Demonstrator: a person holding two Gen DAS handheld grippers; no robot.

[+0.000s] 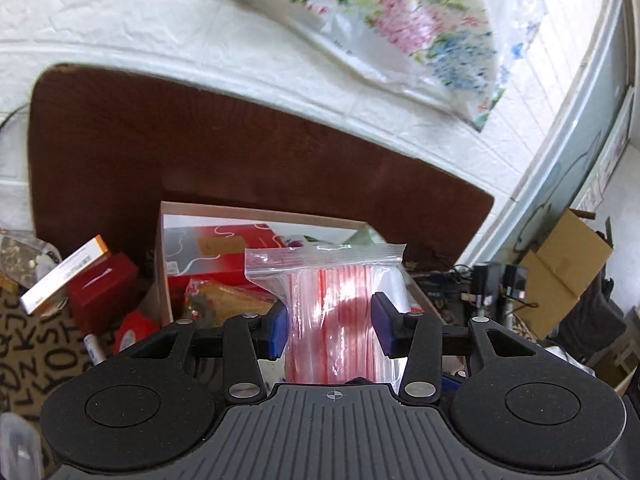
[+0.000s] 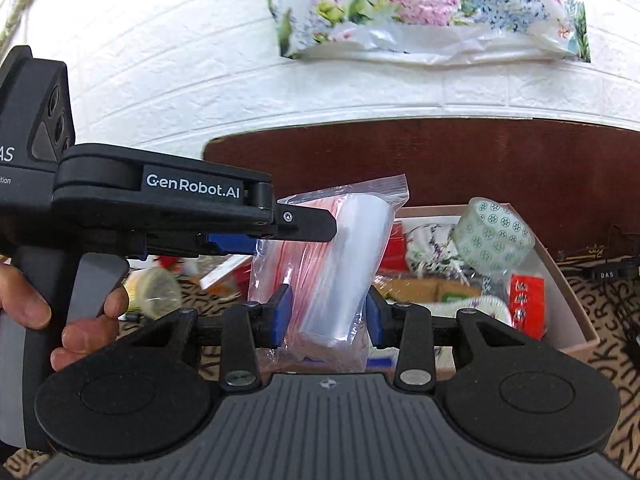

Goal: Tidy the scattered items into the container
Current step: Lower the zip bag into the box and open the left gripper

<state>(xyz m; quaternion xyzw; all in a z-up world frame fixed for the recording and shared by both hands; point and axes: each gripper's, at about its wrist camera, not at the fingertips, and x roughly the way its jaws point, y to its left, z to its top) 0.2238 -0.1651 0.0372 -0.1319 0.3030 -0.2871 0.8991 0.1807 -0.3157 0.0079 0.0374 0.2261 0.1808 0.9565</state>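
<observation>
Blue pads [image 1: 280,330] of the left gripper [image 1: 330,328] sit nearest the lens in the left wrist view, closed on a clear zip bag [image 1: 340,304] packed with a red-striped stack of smaller bags. Both pads press into the plastic, one on each side, and the bag stands upright between them with its sealed top edge uppermost. From the right wrist view, the right gripper [image 2: 328,316] also has this zip bag [image 2: 332,264] between its pads; the pads look to be pinching the bag, though the crumpled film makes the contact on the right side hard to judge. A hand [image 2: 60,312] wraps the grey handle of the left gripper [image 2: 316,226], whose black finger lies across the bag's upper part.

Behind the bag sits the open cardboard box [image 2: 576,320], already holding red packets and a floral wrapped item. A roll of patterned tape [image 2: 494,236] sits above the box interior, near its far right corner. Left of the box, on the letter-patterned cloth [image 1: 32,344], lie a red box [image 1: 102,288] and an orange-edged carton [image 1: 64,276]
</observation>
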